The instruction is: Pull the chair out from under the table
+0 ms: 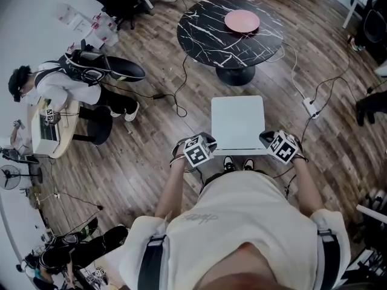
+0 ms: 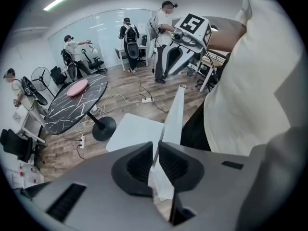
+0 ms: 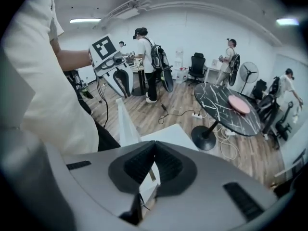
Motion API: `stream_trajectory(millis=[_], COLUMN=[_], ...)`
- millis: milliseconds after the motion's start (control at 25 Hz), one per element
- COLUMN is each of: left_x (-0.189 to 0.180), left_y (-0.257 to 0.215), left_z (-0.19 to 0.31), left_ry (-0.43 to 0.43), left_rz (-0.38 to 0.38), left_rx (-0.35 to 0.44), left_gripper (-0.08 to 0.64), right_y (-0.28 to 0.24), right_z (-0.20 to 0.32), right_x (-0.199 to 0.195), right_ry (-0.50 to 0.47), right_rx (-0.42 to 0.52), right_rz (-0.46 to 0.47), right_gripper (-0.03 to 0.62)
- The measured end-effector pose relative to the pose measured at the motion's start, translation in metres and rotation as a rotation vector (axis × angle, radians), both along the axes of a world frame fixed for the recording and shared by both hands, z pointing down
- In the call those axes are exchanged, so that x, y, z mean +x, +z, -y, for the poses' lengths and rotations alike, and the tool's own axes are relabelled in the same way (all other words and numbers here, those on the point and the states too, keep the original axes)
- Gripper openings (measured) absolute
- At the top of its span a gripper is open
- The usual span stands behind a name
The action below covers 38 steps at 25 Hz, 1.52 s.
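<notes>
The white chair stands on the wood floor just in front of my feet, apart from the round black marble table, which carries a pink plate. My left gripper is shut on the left end of the chair's thin backrest. In the left gripper view its pads pinch the white edge. My right gripper is shut on the backrest's right end, and the right gripper view shows the white panel running out from between its closed jaws.
A power strip and black cables lie on the floor right of the chair and round the table's foot. A person sits at a small wooden table on the left. Office chairs and other people stand along the room's edges.
</notes>
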<state>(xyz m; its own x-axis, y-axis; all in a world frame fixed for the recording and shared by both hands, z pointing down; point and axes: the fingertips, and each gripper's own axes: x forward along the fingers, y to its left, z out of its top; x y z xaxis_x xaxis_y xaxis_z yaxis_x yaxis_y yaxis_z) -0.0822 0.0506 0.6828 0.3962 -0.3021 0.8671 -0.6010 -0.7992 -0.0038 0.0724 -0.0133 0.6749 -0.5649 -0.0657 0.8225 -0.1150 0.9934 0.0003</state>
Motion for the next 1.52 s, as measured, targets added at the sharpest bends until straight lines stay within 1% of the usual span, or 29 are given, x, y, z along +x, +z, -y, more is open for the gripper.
stream_trajectory(millis=[120, 160, 240, 320, 360, 440, 480, 520, 600, 680, 880, 1040, 1160, 1240, 1280, 1440, 1520], left_x=[0.003, 0.004, 0.005, 0.007, 0.008, 0.008, 0.008, 0.008, 0.007, 0.005, -0.006, -0.017, -0.024, -0.028, -0.028, -0.031, -0.033], left_y=[-0.010, -0.016, -0.031, -0.046, -0.051, -0.060, -0.065, -0.071, -0.082, -0.087, -0.094, -0.119, -0.141, -0.157, -0.165, -0.197, -0.209], left_z=[0.012, 0.017, 0.034, 0.050, 0.055, 0.062, 0.065, 0.068, 0.075, 0.082, 0.090, 0.103, 0.111, 0.116, 0.119, 0.131, 0.137], left_ry=[-0.042, -0.070, -0.158, -0.256, -0.288, -0.325, -0.338, -0.354, -0.399, -0.442, -0.498, -0.549, -0.576, -0.586, -0.590, -0.600, -0.596], left_rz=[-0.022, -0.038, -0.093, -0.168, -0.193, -0.213, -0.221, -0.237, -0.287, -0.327, -0.341, -0.373, -0.372, -0.385, -0.400, -0.500, -0.503], left_rx=[0.042, 0.063, 0.119, 0.161, 0.175, 0.207, 0.224, 0.238, 0.255, 0.265, 0.327, 0.399, 0.468, 0.503, 0.518, 0.551, 0.574], left_gripper=[0.031, 0.028, 0.025, 0.023, 0.023, 0.023, 0.023, 0.021, 0.021, 0.021, 0.021, 0.021, 0.021, 0.021, 0.021, 0.021, 0.021], right_y=[-0.023, -0.031, -0.046, -0.056, -0.060, -0.070, -0.075, -0.078, -0.079, -0.083, -0.110, -0.142, -0.158, -0.166, -0.171, -0.187, -0.193], right_z=[0.010, 0.014, 0.021, 0.028, 0.030, 0.033, 0.033, 0.032, 0.031, 0.038, 0.070, 0.087, 0.095, 0.099, 0.101, 0.106, 0.109], right_x=[-0.005, -0.006, -0.009, -0.012, -0.015, -0.023, -0.028, -0.032, -0.041, -0.047, -0.053, -0.056, -0.059, -0.063, -0.065, -0.070, -0.071], right_ry=[0.039, 0.053, 0.085, 0.126, 0.148, 0.179, 0.177, 0.158, 0.107, 0.116, 0.260, 0.328, 0.347, 0.344, 0.340, 0.330, 0.332], right_rx=[0.046, 0.061, 0.073, 0.041, 0.018, -0.017, -0.024, -0.018, 0.026, 0.066, 0.188, 0.218, 0.224, 0.239, 0.249, 0.284, 0.281], right_rz=[0.062, 0.082, 0.127, 0.187, 0.225, 0.310, 0.341, 0.353, 0.333, 0.332, 0.389, 0.487, 0.539, 0.559, 0.566, 0.588, 0.602], right_gripper=[0.006, 0.006, 0.006, 0.005, 0.005, 0.006, 0.006, 0.006, 0.006, 0.006, 0.005, 0.005, 0.005, 0.005, 0.005, 0.005, 0.005])
